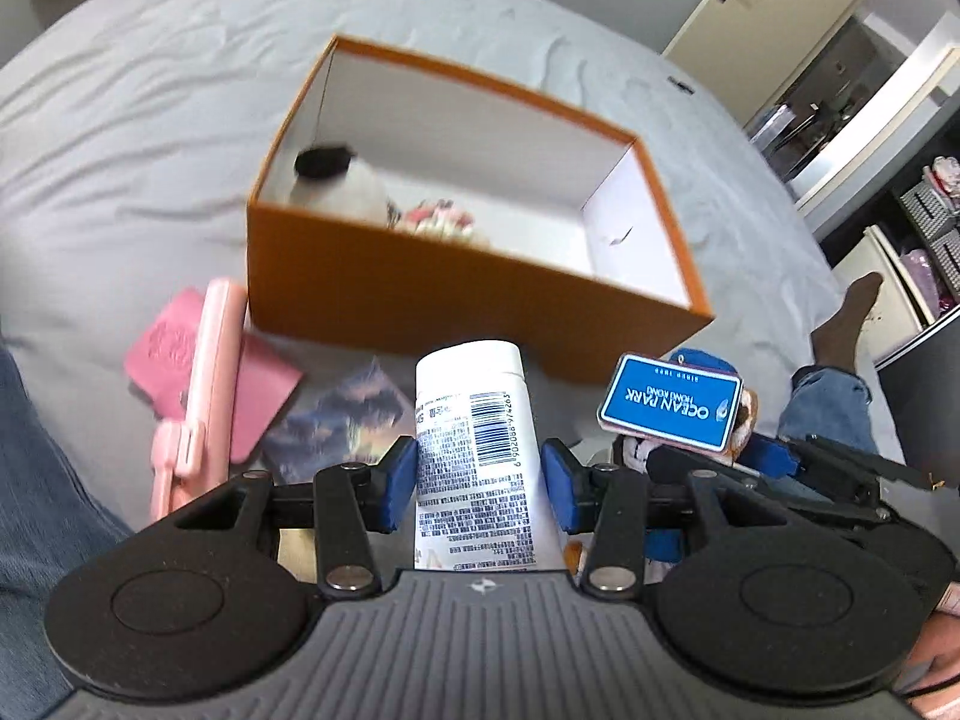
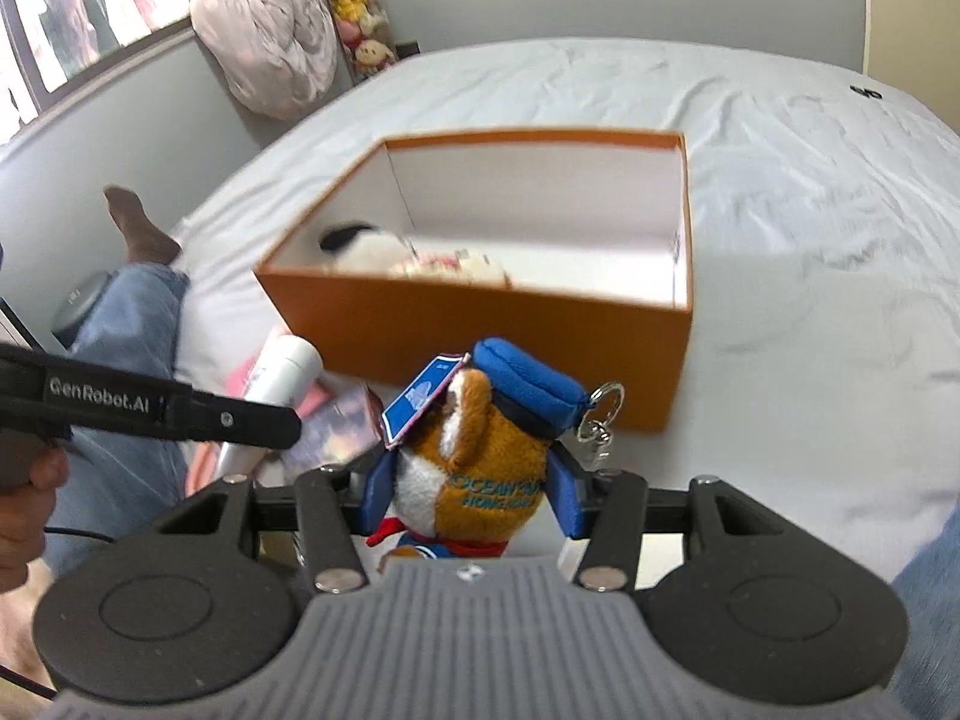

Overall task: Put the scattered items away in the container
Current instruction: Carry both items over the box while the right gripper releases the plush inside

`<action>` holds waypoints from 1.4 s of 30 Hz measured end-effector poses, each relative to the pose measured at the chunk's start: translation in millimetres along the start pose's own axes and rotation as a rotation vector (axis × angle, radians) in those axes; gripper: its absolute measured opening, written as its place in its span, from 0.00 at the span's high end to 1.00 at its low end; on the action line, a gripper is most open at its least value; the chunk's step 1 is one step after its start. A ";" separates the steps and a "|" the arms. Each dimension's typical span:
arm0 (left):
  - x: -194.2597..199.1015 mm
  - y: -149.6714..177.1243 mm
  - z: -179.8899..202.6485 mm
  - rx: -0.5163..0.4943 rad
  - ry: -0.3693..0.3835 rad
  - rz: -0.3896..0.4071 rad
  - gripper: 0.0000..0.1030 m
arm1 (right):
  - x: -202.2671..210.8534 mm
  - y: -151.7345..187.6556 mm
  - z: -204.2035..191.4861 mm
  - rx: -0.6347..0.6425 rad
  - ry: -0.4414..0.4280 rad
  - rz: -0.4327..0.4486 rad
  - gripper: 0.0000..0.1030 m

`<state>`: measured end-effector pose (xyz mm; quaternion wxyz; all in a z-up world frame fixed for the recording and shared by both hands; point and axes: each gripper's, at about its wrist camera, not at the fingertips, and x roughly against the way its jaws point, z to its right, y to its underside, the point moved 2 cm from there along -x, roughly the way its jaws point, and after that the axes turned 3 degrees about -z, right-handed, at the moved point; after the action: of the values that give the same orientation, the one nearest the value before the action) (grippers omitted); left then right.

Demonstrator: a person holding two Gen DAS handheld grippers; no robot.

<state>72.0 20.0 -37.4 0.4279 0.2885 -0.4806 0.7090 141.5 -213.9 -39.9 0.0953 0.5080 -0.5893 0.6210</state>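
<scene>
An orange box (image 1: 420, 282) with a white inside stands open on the grey bed; it also shows in the right wrist view (image 2: 480, 324). Inside lie a black-and-white plush (image 1: 333, 177) and a pinkish soft item (image 1: 441, 222). My left gripper (image 1: 477, 486) is shut on a white tube (image 1: 474, 432) with a barcode, just in front of the box. My right gripper (image 2: 471, 495) is shut on a brown plush keychain (image 2: 480, 456) with a blue cap and a blue Ocean Park tag (image 1: 672, 405), also near the box's front wall.
A pink hand mirror (image 1: 201, 384), a pink card (image 1: 174, 348) and a dark picture card (image 1: 345, 420) lie on the bed left of the tube. The person's jeans leg and foot (image 1: 840, 336) lie to the right. A door and shelves stand beyond the bed.
</scene>
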 end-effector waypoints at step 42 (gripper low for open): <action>-70.6 -129.5 21.0 -0.765 -0.122 -0.080 0.49 | -148.1 -131.9 48.6 -0.038 0.032 -0.184 0.47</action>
<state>219.4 -0.5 -31.3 0.5026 0.1683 -0.7232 0.4428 330.3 -145.2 -76.4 0.1710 0.5480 -0.5503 0.6064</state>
